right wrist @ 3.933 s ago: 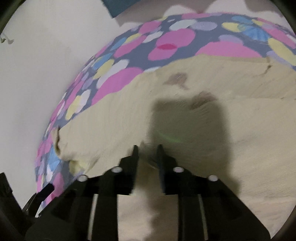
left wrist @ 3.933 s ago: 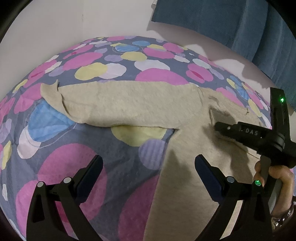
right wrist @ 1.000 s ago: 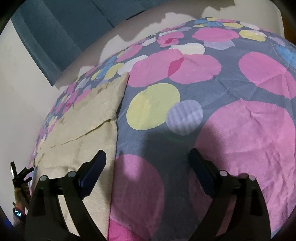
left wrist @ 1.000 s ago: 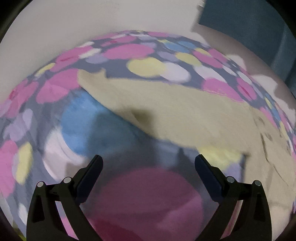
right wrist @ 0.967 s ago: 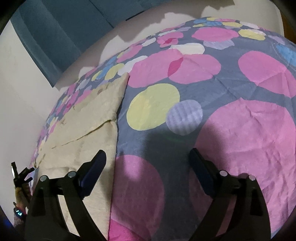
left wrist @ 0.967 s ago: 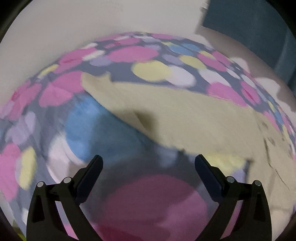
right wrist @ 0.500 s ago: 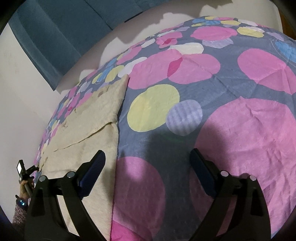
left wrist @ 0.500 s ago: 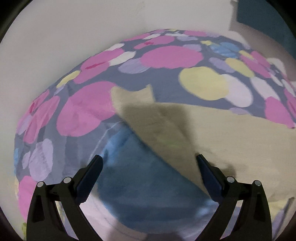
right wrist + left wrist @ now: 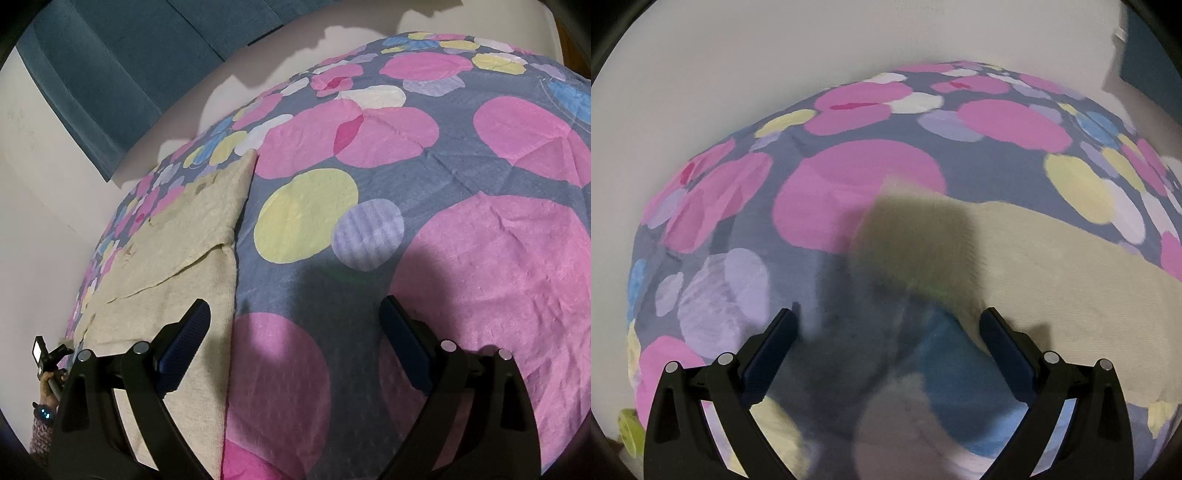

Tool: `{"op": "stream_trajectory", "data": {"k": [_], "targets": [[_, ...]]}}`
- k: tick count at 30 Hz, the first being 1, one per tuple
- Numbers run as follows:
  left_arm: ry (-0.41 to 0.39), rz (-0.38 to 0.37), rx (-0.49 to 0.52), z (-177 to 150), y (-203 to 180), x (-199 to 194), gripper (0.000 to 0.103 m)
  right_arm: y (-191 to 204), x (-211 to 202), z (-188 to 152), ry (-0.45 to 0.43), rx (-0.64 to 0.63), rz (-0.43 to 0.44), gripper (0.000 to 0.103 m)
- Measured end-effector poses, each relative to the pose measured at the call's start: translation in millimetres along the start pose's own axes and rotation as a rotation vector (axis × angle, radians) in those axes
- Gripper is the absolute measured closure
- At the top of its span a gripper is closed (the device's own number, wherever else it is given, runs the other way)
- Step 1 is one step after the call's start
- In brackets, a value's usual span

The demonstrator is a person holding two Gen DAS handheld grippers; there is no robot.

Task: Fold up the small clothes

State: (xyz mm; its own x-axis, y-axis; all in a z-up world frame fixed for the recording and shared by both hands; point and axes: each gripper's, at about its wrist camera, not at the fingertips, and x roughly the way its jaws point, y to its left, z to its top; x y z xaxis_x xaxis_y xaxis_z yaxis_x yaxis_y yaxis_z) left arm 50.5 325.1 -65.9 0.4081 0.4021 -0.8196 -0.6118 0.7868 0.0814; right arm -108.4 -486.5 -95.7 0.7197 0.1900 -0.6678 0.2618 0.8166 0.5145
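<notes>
The beige knit garment (image 9: 177,258) lies flat on the bedspread (image 9: 461,277), along the bedspread's left side in the right wrist view, with one straight side edge running toward the far edge and a sleeve folded across the body, leaving a diagonal seam line. In the left wrist view a sleeve (image 9: 1015,258) extends across the middle of the bedspread, its cuff end (image 9: 908,229) blurred and shadowed directly ahead of the tool. The left gripper (image 9: 888,343) is released, jaws spread wide and holding nothing, poised just short of the cuff. The right gripper (image 9: 295,336) is likewise released and empty, over bare bedspread, its left finger (image 9: 184,343) overlapping the garment's side edge in the picture. Handling judgement: the fabric looks soft, light and limp with a fine ribbed, slightly fuzzy texture; it should drape and sag when lifted and will not hold a shape. Take hold at the cuff end or a hemmed corner, pinching one layer only. The bedspread is thin, wrinkled, printed cotton-like cloth with pink, yellow and lilac circles; a low pinch may catch it too
</notes>
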Motion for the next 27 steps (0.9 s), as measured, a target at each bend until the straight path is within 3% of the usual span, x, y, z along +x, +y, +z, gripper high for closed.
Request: {"op": "stream_trajectory", "data": {"k": [5, 15, 24, 27], "targets": [[-0.004, -0.076, -0.031, 4.0, 17.8, 3.1, 0.004, -1.0, 0.5, 1.1, 0.001, -0.001, 0.000, 0.010], [0.012, -0.438, -0.121, 23.7, 41.7, 19.1, 0.004, 0.0, 0.7, 0.4, -0.006, 0.008, -0.019, 0.010], [0.046, -0.596, -0.304, 37.5, 66.9, 32.9, 0.006, -0.7, 0.6, 0.9, -0.012, 0.017, -0.022, 0.010], [0.074, -0.666, -0.308, 34.8, 68.5, 35.7, 0.043, -1.5, 0.6, 1.1, -0.012, 0.018, -0.021, 0.010]]}}
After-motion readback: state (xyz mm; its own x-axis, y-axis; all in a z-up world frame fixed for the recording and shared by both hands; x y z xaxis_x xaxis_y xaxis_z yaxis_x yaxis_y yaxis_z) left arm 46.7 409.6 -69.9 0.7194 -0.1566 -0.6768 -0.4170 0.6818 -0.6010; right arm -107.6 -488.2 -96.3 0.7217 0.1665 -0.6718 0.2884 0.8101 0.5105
